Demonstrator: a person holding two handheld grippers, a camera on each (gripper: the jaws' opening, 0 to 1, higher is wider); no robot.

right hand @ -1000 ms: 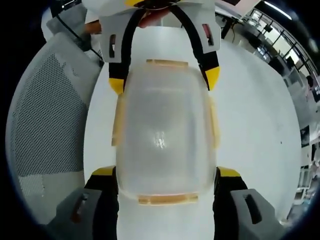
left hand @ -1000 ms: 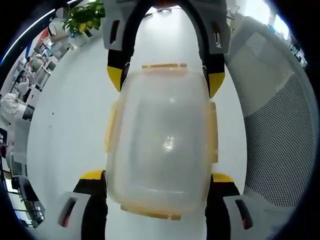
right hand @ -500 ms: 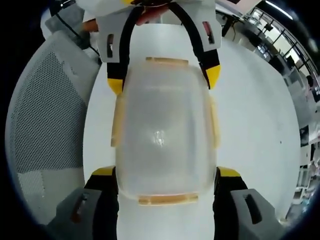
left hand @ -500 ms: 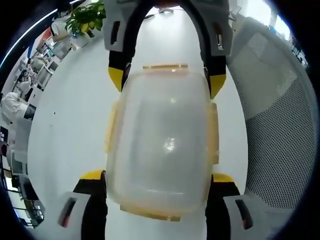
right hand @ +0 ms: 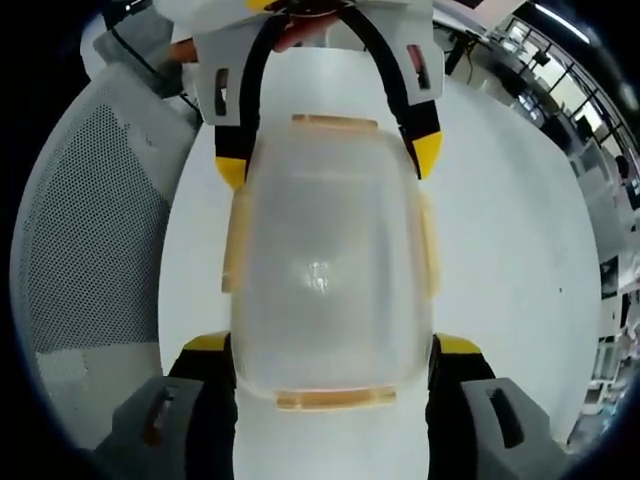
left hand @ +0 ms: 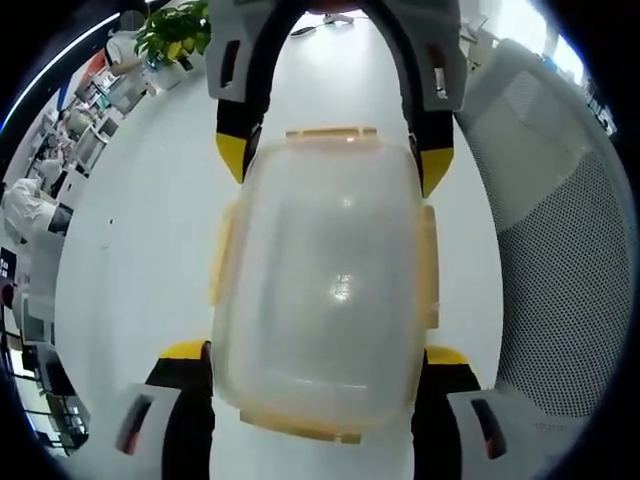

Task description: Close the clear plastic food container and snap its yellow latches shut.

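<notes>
Gripping the container point(left hand: 320, 290) on the table point(left hand: 140, 230) between both grippers – left point(left hand: 318, 352) and right point(right hand: 333, 345) each clamp an end – I see a plant point(left hand: 170, 30) from the left, a chair point(right hand: 90, 230) closer from the right.

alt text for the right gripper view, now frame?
A clear plastic food container with yellow latches sits on a white table, held between two hand-held grippers: the right hand-held gripper at its near end, the left hand-held gripper at its far end. A grey mesh chair stands beside the table.
</notes>
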